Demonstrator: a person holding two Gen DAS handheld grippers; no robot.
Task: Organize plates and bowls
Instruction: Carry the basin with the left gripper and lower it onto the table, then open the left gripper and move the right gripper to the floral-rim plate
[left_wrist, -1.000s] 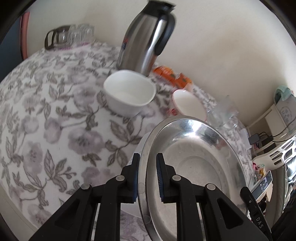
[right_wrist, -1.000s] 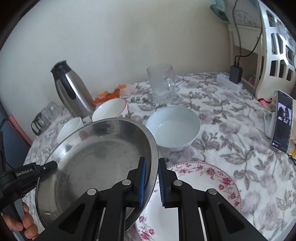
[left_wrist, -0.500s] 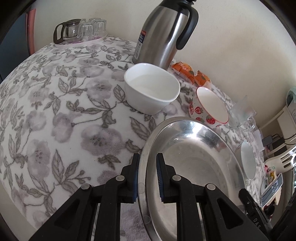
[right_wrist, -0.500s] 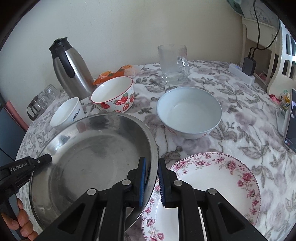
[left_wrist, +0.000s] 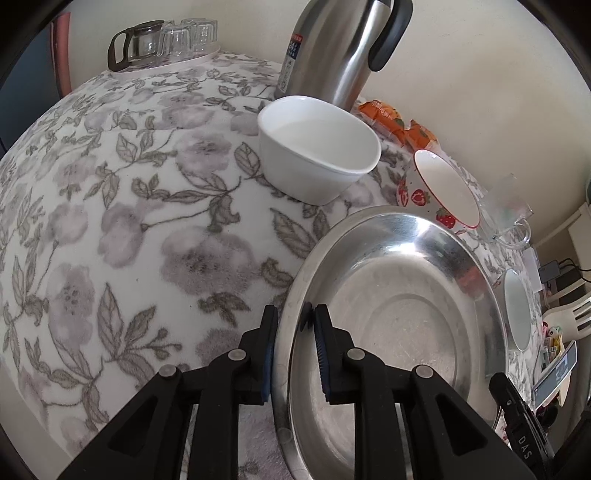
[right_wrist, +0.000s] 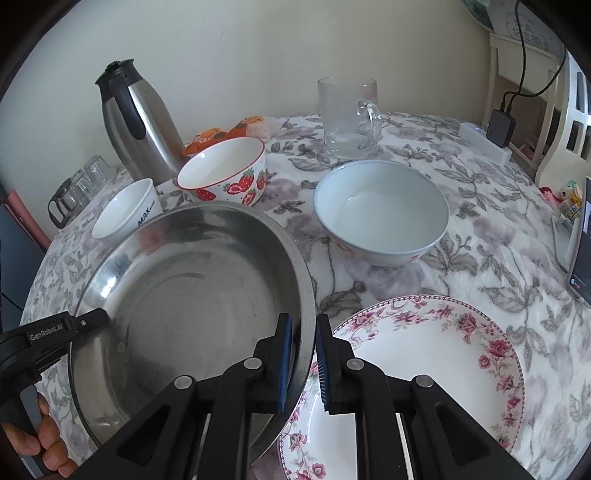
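Observation:
A wide steel basin (left_wrist: 399, 295) (right_wrist: 184, 295) sits low on the flowered tablecloth (left_wrist: 110, 221), its right rim over the edge of a rose-patterned plate (right_wrist: 424, 350). My left gripper (left_wrist: 293, 321) straddles the basin's left rim; its jaws are opening, and the pads look just off the metal. My right gripper (right_wrist: 303, 328) is shut on the opposite rim. Behind stand a small white bowl (left_wrist: 317, 151) (right_wrist: 125, 210), a strawberry bowl (left_wrist: 443, 192) (right_wrist: 221, 170) and a pale blue bowl (right_wrist: 380, 218).
A steel thermos (right_wrist: 136, 122) and orange packets (right_wrist: 221, 133) stand by the wall. A glass mug (right_wrist: 347, 118) is behind the blue bowl. A tray of glasses (left_wrist: 162, 40) sits at the far left, a phone (right_wrist: 581, 240) at the right edge.
Both hands have come down with the basin, which now sits lower over the cloth and plate. The left gripper's jaws have parted a little; the right ones have not.

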